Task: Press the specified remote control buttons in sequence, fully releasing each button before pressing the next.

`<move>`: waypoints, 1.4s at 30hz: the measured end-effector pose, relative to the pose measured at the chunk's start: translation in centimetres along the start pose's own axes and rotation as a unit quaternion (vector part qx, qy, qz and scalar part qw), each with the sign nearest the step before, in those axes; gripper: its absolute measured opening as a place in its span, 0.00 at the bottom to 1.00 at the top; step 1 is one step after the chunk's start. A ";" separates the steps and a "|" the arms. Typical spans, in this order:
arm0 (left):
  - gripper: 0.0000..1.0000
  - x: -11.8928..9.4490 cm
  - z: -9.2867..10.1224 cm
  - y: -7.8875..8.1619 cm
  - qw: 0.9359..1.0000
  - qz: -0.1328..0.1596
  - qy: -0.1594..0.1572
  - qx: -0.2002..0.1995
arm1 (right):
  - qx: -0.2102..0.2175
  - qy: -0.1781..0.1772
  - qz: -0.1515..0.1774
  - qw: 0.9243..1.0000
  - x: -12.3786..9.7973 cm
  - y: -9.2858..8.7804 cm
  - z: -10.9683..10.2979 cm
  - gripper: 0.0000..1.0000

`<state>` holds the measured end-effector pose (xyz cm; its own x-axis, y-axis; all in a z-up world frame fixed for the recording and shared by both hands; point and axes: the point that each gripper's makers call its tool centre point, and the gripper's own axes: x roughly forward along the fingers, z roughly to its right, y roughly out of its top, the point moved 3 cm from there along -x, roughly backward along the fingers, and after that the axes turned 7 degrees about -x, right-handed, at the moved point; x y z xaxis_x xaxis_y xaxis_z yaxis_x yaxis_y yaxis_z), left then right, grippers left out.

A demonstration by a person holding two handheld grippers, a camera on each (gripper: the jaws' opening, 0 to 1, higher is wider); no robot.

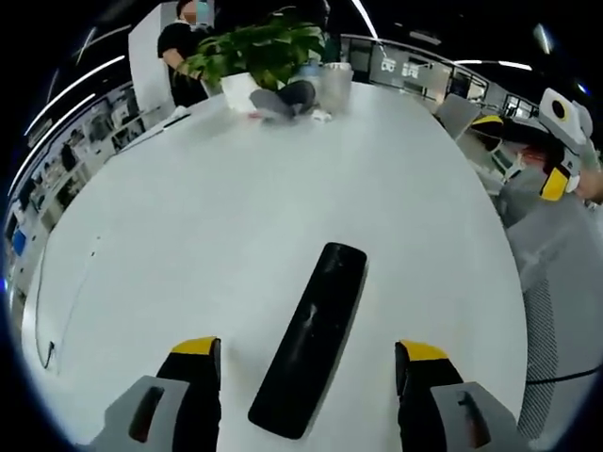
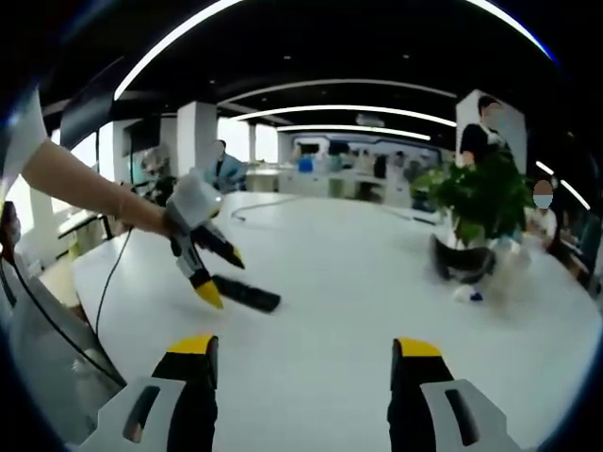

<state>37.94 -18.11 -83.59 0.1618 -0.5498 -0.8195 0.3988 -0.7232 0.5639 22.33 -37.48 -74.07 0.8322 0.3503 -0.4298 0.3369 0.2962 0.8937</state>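
In the left gripper view, a black remote control [image 1: 313, 341] lies flat on the white worktop [image 1: 217, 235], its long body running from about 6 o'clock up toward 12 o'clock and leaning slightly to 1 o'clock. It sits between the two yellow-tipped jaws of the left gripper [image 1: 313, 363], which stand wide apart on either side of it without touching it and grip nothing. At 12 o'clock, at the far edge of the worktop, stands a potted plant [image 1: 256, 49] with a dark bundle [image 1: 283, 98] at its foot. In the right gripper view, the right gripper [image 2: 301, 363] also has its jaws spread wide and holds nothing, with bare worktop [image 2: 358, 282] between them. At about 9 o'clock in that view the left gripper [image 2: 219, 275] hangs over the near end of the remote control [image 2: 247, 294], held by a person's hand [image 2: 151, 218]. The plant [image 2: 476, 200] appears at 3 o'clock.
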 end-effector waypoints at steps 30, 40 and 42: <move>0.41 0.5 -0.2 0.3 0.999 -0.015 -0.010 0.038 | 0.011 -0.002 -0.001 1.000 0.0 -0.1 0.2 0.72; 0.29 0.4 0.0 0.3 0.998 -0.017 -0.017 0.056 | 0.011 -0.003 0.001 1.000 0.0 -0.1 0.2 0.72; 0.27 0.4 0.0 0.3 0.998 -0.017 -0.019 0.062 | 0.012 -0.003 0.001 1.000 0.0 -0.1 0.2 0.72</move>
<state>38.07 -18.53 -83.77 0.1151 -0.5375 -0.8354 0.2880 -0.7868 0.5459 22.37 -37.70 -74.09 0.8354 0.3449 -0.4279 0.3460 0.2749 0.8971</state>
